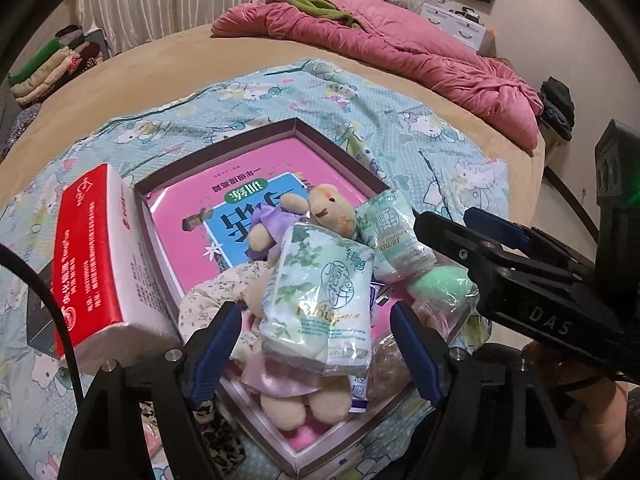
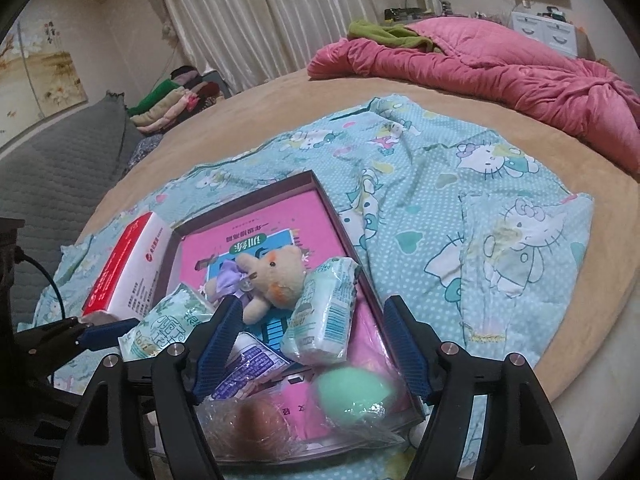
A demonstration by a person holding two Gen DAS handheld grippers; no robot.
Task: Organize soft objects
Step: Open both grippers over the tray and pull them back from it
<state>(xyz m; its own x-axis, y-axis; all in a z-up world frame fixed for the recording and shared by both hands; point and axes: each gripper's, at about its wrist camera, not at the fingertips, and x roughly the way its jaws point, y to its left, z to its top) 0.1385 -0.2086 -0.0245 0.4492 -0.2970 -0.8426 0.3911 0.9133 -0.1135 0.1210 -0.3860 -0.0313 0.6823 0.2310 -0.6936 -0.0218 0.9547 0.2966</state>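
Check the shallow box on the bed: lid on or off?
Off. The box is open-topped, with a plush bear and tissue packs visible inside.

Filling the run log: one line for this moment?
left gripper: open over tissue pack | right gripper: open, empty | toys, packs in box

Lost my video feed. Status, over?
Both hand-held grippers open, left, right, nothing gripped. Tissue packs and plush bears piled in tray. Nothing blocking.

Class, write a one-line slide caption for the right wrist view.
Open right gripper above a box holding a bear, tissue packs and a green ball.
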